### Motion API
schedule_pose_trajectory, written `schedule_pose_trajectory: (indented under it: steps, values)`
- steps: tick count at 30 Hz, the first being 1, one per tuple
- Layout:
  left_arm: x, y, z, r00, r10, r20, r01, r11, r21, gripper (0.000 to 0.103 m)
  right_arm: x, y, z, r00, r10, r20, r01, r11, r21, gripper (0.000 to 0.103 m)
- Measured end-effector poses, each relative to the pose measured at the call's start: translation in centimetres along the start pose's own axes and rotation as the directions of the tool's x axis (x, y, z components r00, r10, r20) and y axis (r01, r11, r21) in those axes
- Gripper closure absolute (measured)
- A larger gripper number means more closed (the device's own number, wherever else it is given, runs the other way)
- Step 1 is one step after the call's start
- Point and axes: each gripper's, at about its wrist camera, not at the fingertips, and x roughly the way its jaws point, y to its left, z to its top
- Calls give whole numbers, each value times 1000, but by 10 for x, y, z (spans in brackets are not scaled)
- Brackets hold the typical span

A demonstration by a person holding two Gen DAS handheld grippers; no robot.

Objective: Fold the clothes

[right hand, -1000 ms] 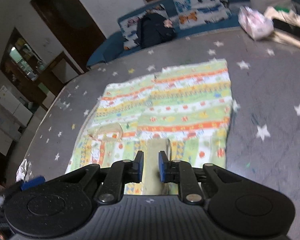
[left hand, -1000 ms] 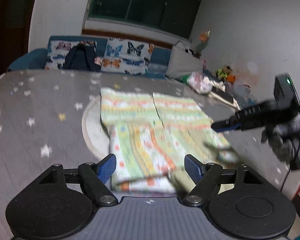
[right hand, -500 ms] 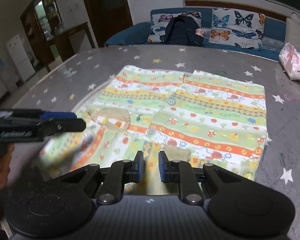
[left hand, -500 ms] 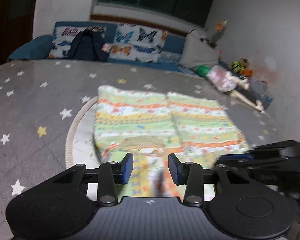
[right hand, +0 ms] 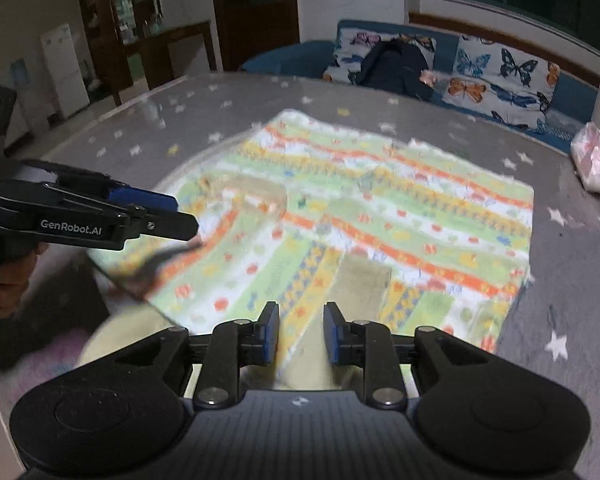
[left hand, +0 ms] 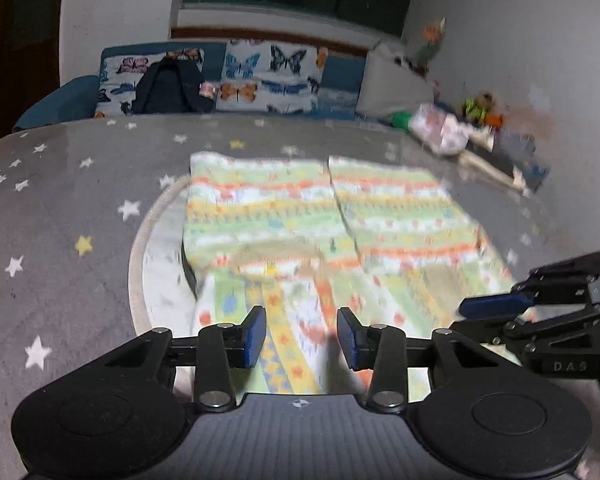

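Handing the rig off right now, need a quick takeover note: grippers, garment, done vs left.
Left gripper: open, empty, over the near edge of the striped garment.
Right gripper: open, empty, also at the near edge.
Garment: lies spread on the star-print table; its near part is folded over, stripes running crosswise to the rest. Frames are blurred, so finer detail is unclear.
Done: one fold appears laid, nothing gripped.
Left: probably regrip the near edge and make the remaining folds.

A green, orange, yellow and white striped cloth garment [right hand: 380, 216] lies on a grey tabletop [right hand: 572, 264] printed with white and yellow stars, beyond black tools with blue pads [left hand: 254, 336].
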Motion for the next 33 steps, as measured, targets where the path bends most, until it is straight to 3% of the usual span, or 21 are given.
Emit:
schedule_pose_trajectory:
  steps: [10,18,25,31,33]
  values:
    - [-17,-23,-14,1000,13,-27,-12,1000,27,55,-17,10,-16,1000,-22,22,23,999,-47,69]
    - [-49,-40,-31,999,0,-54,-1,1000,-17,46,-37,12,-24,998,-38,47,41,996,-78,60]
    - [-54,-51,-37,994,2,-112,-10,998,-64,39,-55,13,-31,995,-84,59,91,987,-131,56]
    - [-50,-57,-46,987,-8,-158,-8,995,-101,42,-68,13,-41,988,-131,79,144,973,-179,51]
    - [-47,-57,-48,984,-20,-176,-1,993,-120,51,-69,13,-46,987,-137,79,150,969,-196,49]
